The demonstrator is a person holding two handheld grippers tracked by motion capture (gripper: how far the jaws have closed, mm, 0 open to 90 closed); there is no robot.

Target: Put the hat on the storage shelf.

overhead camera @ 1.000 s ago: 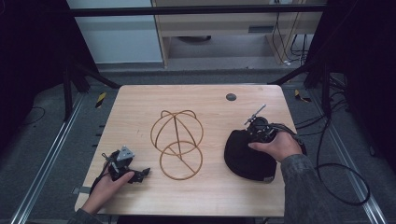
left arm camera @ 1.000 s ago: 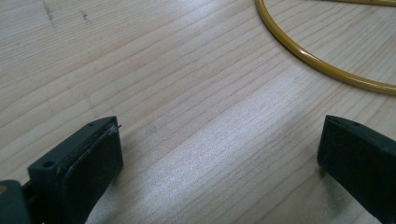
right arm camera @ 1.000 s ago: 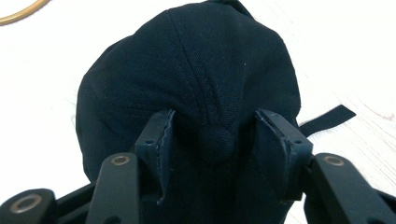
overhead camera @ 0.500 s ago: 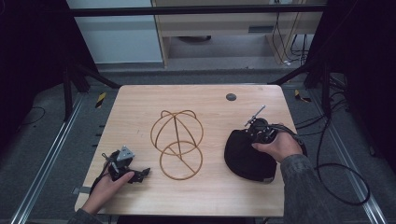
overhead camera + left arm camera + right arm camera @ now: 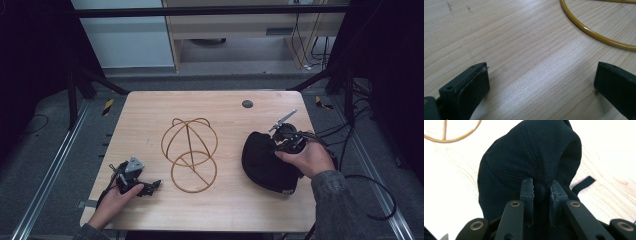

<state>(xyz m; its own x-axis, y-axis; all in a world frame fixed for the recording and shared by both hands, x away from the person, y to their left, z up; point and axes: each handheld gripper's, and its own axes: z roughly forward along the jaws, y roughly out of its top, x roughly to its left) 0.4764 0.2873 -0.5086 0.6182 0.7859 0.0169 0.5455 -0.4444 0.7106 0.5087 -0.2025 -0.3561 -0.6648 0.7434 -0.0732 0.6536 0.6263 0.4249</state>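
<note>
A black cap (image 5: pixel 262 160) lies on the right side of the wooden table (image 5: pixel 150 115). My right gripper (image 5: pixel 281 142) is at the cap's upper right edge. In the right gripper view this gripper (image 5: pixel 541 188) is shut on the cap (image 5: pixel 529 152), pinching the fabric around its top button. A gold wire stand (image 5: pixel 190 152), a dome of hoops on a round base ring, stands at the table's middle. My left gripper (image 5: pixel 149 187) rests near the front left corner. Its jaws (image 5: pixel 541 72) are wide open over bare wood, with the ring (image 5: pixel 594 33) just beyond them.
A small dark round disc (image 5: pixel 247 104) sits near the table's far edge. The cap's strap (image 5: pixel 584 183) pokes out to its side. Cables (image 5: pixel 370 185) trail off the table's right edge. Metal rails and a dark floor surround the table.
</note>
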